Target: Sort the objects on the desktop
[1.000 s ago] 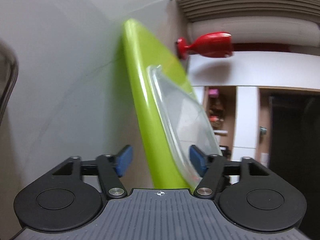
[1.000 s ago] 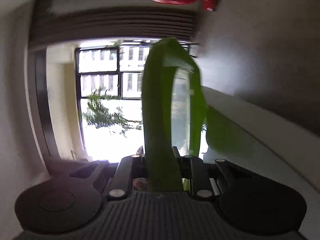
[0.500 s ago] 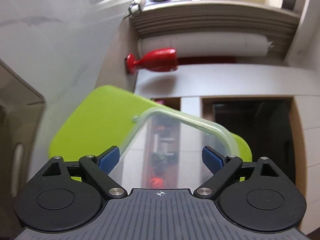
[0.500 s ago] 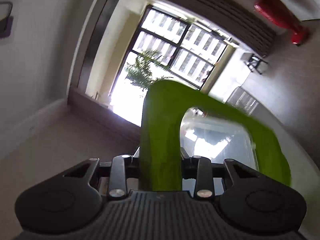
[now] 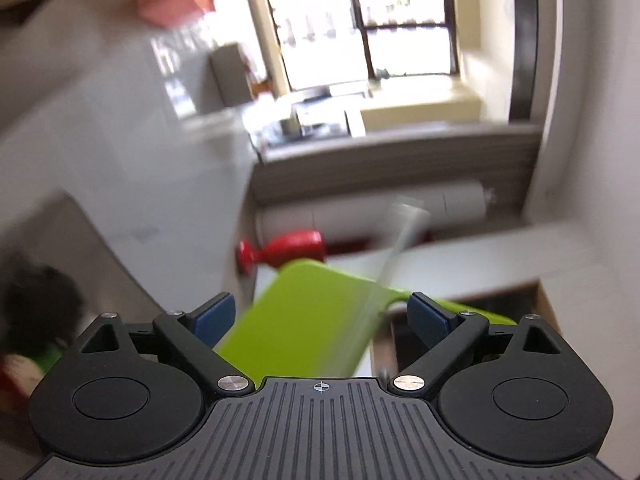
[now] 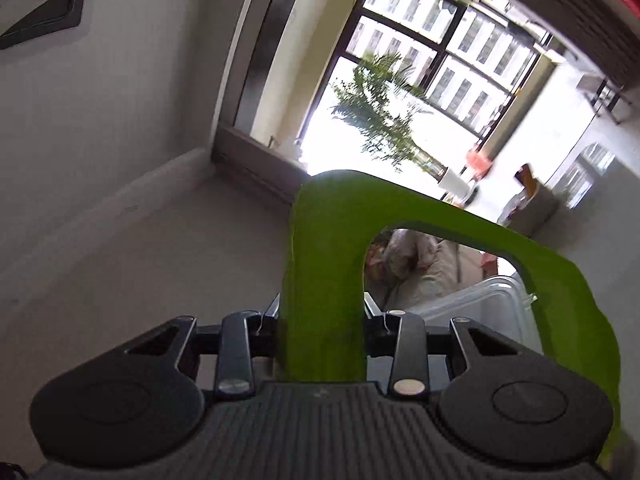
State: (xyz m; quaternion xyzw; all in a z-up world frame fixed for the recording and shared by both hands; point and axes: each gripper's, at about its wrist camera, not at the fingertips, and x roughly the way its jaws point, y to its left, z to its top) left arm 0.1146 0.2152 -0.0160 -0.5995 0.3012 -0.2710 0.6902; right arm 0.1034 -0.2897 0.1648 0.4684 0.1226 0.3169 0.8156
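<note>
Gripping the green lid [image 6: 324, 280] by one side of its frame, my right tongs [image 6: 322, 320] are closed tight on it, and the frame runs straight out ahead of those fingers, then bends off to their right around a see-through middle. My left tongs [image 5: 320, 316] stand wide apart with blue pads [image 5: 212, 318] holding nothing; the same lid [image 5: 304, 320] hangs tilted in the gap ahead of them, touching neither pad that I can see. Only the left view shows the red goblet-shaped thing [image 5: 288, 250] beyond the lid; only the right view shows the window [image 6: 420, 80] and a clear container [image 6: 480, 304] through the opening. The left view is smeared, the lid's clear edge a blur, and its near end is cut off by both tong bodies.
</note>
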